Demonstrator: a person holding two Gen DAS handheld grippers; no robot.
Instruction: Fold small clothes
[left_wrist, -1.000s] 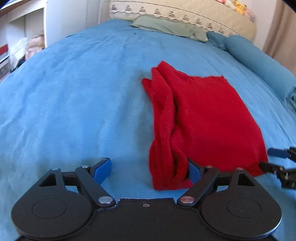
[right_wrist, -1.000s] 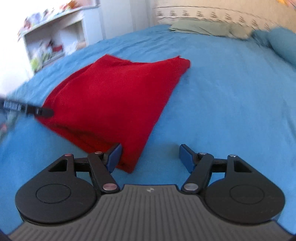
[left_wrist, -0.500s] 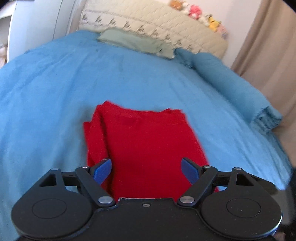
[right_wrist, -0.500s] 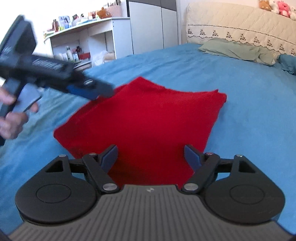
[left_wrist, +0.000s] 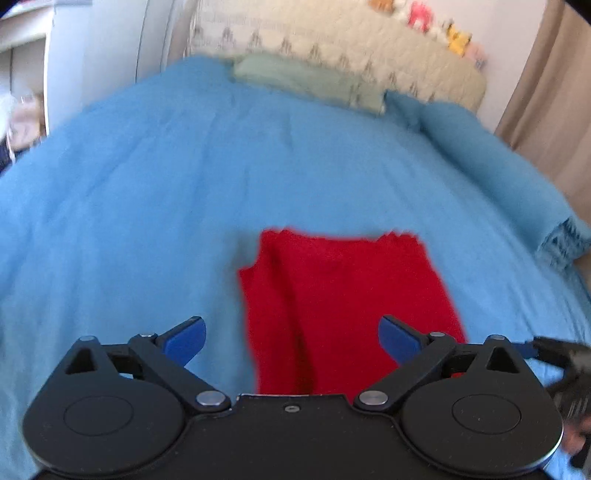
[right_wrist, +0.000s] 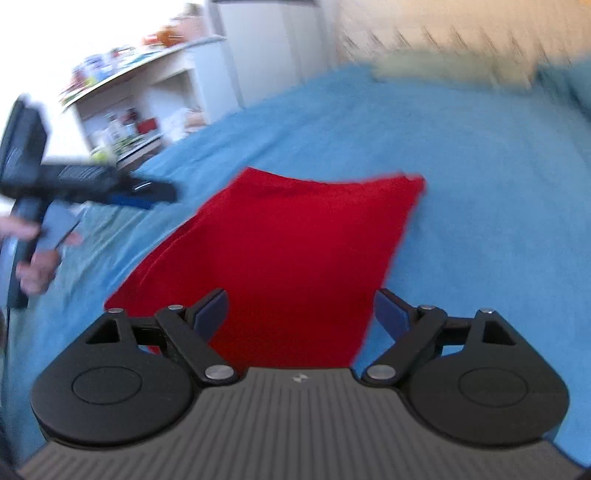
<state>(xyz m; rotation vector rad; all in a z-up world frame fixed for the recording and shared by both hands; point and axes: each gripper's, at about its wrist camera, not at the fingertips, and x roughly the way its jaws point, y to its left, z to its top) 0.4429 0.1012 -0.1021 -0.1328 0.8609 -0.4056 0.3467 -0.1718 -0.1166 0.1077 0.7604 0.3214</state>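
On bed (left_wrist: 147, 206): folded red cloth (left_wrist: 347, 302); both hand-held grippers wide, empty; shelf (right_wrist: 122, 107) right-view only.

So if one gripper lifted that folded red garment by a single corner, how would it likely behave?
The red garment would probably sag and unfold: it is soft cloth lying in loose layers, with a rumpled fold along one side. It looks light. The fuzzy knit likely grips rather than slips on the blue bedspread.
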